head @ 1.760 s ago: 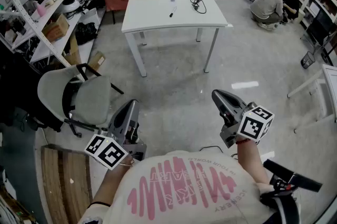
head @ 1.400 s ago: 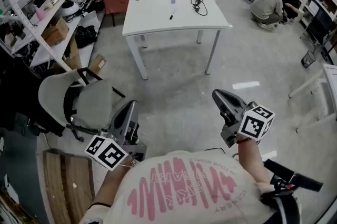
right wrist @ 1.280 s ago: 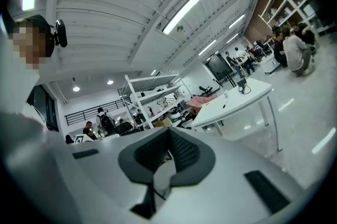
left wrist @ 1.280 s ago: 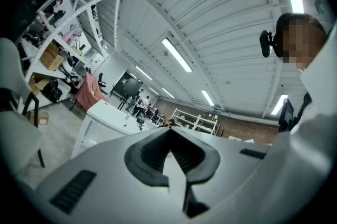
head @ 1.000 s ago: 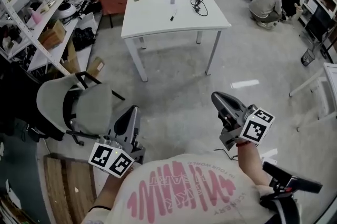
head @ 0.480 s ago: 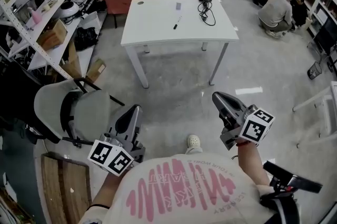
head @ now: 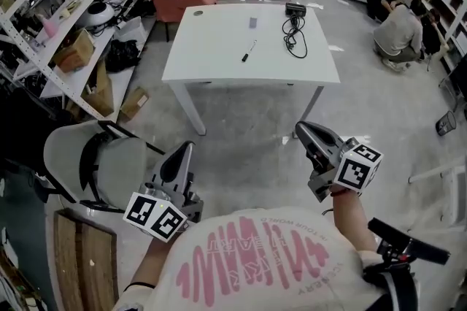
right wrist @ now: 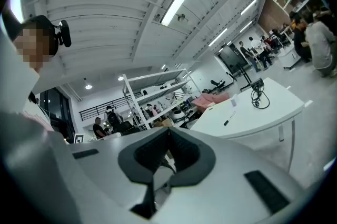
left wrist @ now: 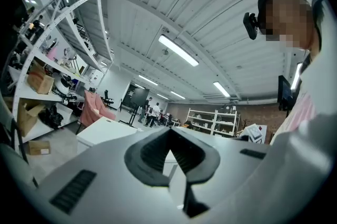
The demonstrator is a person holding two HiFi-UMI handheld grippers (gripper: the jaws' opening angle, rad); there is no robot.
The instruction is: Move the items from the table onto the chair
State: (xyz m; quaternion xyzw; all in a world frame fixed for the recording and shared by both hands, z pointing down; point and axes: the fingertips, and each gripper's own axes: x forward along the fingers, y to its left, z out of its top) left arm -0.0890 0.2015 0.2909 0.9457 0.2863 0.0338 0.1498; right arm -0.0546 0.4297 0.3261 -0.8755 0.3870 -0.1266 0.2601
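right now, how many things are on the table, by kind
pen: 1
cable with black box: 1
small grey block: 1
round disc: 1
total: 4

We list the right gripper (right wrist: 168,136), grey jaws closed together, nothing between them. Beyond it is a white rectangular table (right wrist: 247,115) bearing a black coiled cable (right wrist: 260,99) and a black marker pen (right wrist: 226,122). A pink armchair (right wrist: 210,99) stands behind.

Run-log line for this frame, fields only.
phase: pre-pick | left gripper: shut, empty | right gripper: shut, empty | white table: pen, black cable on top | grey chair: at left
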